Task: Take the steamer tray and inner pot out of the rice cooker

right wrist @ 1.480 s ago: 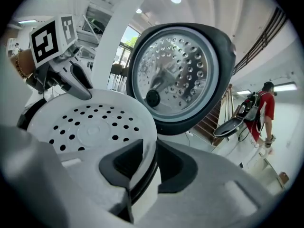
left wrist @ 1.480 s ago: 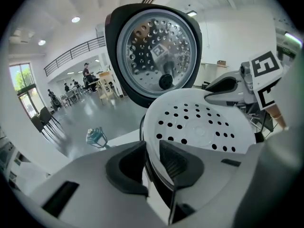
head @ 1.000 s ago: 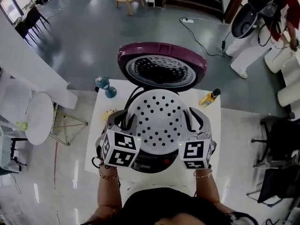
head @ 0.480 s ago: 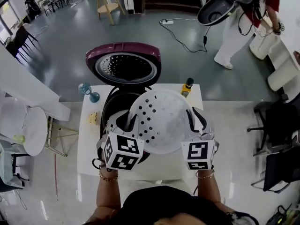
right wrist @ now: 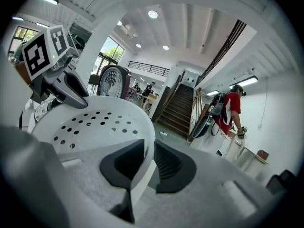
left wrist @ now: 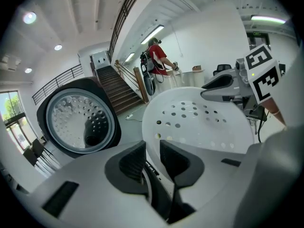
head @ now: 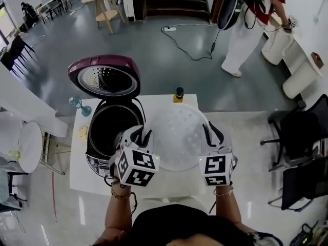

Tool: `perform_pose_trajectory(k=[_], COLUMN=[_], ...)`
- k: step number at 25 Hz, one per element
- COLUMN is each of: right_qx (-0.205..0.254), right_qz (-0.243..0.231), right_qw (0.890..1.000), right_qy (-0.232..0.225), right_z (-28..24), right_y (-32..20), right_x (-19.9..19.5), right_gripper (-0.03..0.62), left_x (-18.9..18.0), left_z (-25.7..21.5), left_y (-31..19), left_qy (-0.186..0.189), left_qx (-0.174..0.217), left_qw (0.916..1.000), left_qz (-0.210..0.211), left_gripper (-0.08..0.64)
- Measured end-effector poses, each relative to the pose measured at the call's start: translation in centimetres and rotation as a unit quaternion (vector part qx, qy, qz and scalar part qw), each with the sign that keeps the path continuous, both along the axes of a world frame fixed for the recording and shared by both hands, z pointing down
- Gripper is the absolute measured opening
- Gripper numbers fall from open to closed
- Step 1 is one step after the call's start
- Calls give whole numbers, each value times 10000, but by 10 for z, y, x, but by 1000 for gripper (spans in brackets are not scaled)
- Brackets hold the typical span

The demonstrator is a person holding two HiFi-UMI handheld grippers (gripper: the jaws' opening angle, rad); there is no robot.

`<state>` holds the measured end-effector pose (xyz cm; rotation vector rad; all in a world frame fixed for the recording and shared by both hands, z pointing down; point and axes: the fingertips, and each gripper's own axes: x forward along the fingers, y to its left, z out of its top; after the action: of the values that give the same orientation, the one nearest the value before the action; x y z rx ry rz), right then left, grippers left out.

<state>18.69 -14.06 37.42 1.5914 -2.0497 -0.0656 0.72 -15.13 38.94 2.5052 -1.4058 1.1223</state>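
I hold the white perforated steamer tray (head: 177, 135) in the air above the right part of the white table (head: 82, 176), clear of the rice cooker (head: 108, 129). My left gripper (head: 142, 136) is shut on the tray's left rim, my right gripper (head: 209, 134) on its right rim. In the left gripper view the tray (left wrist: 199, 120) sits between the dark pads (left wrist: 133, 161); in the right gripper view the rim (right wrist: 142, 141) is pinched likewise. The cooker stands open, its purple lid (head: 105, 77) tipped back, the dark inner pot (head: 110, 126) inside.
A dark bottle with a yellow label (head: 179, 94) stands at the table's far edge. A teal glass (head: 80, 105) and a small yellow item (head: 82, 132) sit left of the cooker. A person (head: 248, 14) stands far right; a round white side table (head: 26, 147) is at left.
Both grippers have carried the steamer tray from over the cooker to the right, so the cooker's open pot now shows uncovered at the tray's left.
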Motion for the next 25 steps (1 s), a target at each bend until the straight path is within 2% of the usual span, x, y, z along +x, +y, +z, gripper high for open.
perform_pose_trajectory(k=[8,12,25], right_qx=[-174,-361,-1210], right_qz=[-19,-41,-580], right_qw=[9998,9993,9909], right_qy=[79,133,136], right_z=[19,41,146], right_y=[0,-3,-30], right_x=[46,62,67], right_gripper=[72,72,71], left_x=[46,63,71], left_z=[23,46,147], left_y=[1,0,-3], left_qy=[23,167,-30], left_qx=[-152,-329,-1226], left_qw=[9999,9993,9903], left_qz=[-47,-100,-646], left_gripper=[91,91,91])
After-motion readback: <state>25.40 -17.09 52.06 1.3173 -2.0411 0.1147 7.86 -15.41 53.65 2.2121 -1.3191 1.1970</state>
